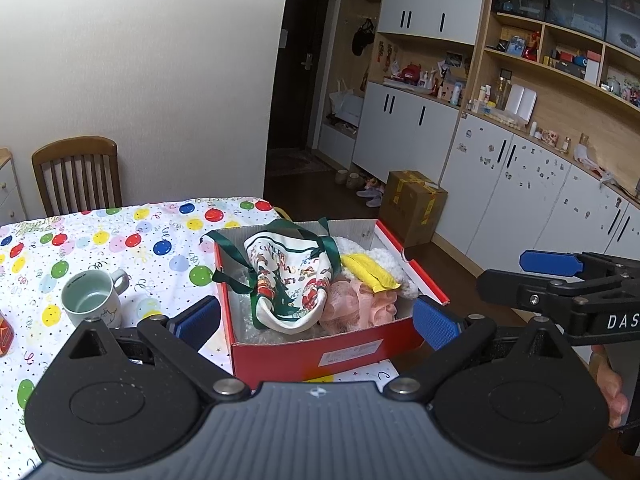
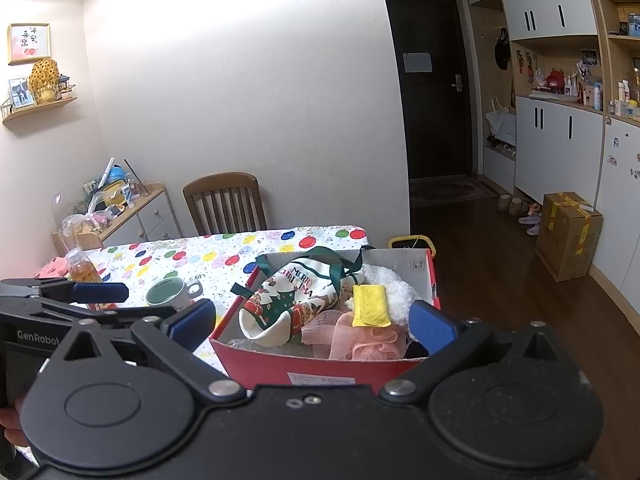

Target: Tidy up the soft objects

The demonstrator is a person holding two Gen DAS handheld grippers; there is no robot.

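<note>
1. The scene was a home dining area with a table (image 1: 120, 248) under a white cloth printed with coloured balloons, a wooden chair (image 1: 78, 176) against a pale wall, and white cabinets with open wooden shelves along the right.
2. The left gripper (image 1: 316, 318) hovered above the near table edge with its blue-padded fingers (image 1: 434, 322) spread wide and nothing between them.
3. The right gripper (image 2: 312, 320) was likewise wide open and empty, held just beside the left one; each showed at the edge of the other's camera view.
4. Framed between both pairs of fingers sat a red shoebox (image 1: 320, 354), lid off, at the table's right edge.
5. Inside the box lay the soft things: a white Christmas-print tote bag (image 1: 288, 276) with green ribbon handles on the left, a pink ruffled fabric piece (image 1: 356, 306) at front right, a fluffy white item (image 1: 384, 264) behind that, and a yellow sponge cloth (image 1: 370, 274) resting on top of the white and pink pieces.
6. Clear bubble wrap (image 1: 240, 304) showed beneath the bag.
7. Left of the box, standing apart from it, was a pale green mug (image 1: 92, 298).
8. On the floor beyond the table stood a brown cardboard carton (image 1: 412, 208).
</note>
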